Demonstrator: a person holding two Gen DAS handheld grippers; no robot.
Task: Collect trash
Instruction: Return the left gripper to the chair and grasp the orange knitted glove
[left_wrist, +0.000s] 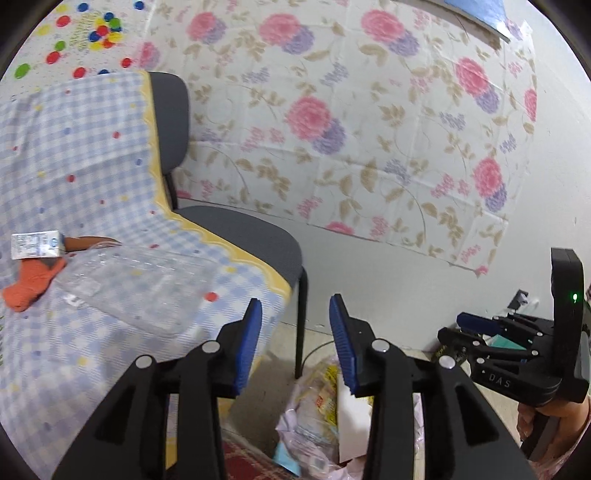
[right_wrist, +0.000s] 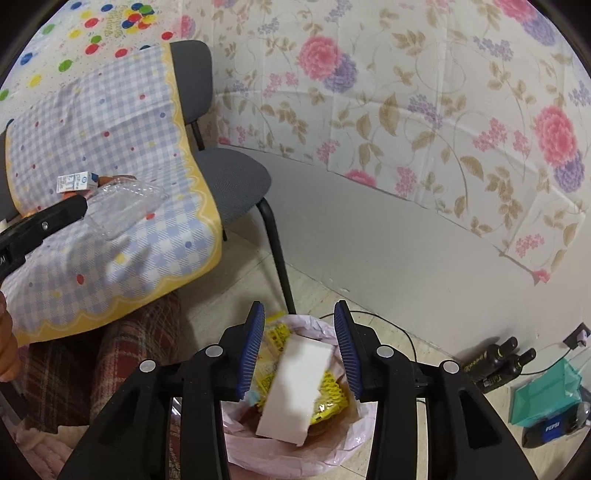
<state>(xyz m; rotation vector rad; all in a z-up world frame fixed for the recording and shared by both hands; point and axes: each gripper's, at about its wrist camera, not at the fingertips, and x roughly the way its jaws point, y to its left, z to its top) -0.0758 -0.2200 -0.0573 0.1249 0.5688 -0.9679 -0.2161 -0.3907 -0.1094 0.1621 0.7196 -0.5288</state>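
A white block (right_wrist: 299, 387) is seen lying tilted on yellow wrappers (right_wrist: 328, 402) in the pink-lined bin (right_wrist: 343, 448), directly under the right gripper (right_wrist: 299, 354), whose jaws are parted with nothing pressed between them. The left gripper (left_wrist: 295, 343) is held beside the bin, jaws likewise parted and empty. Up on the chair (right_wrist: 236, 177) behind the bin, a clear tray (right_wrist: 125, 203) and a small carton (right_wrist: 75, 182) are left on the checked cloth (right_wrist: 122, 122).

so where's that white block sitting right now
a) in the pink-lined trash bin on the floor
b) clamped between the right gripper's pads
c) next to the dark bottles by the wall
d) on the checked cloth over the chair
a: the white block lies tilted in the pink-lined trash bin on top of yellow wrappers, below the right gripper, whose open pads are clear of it.
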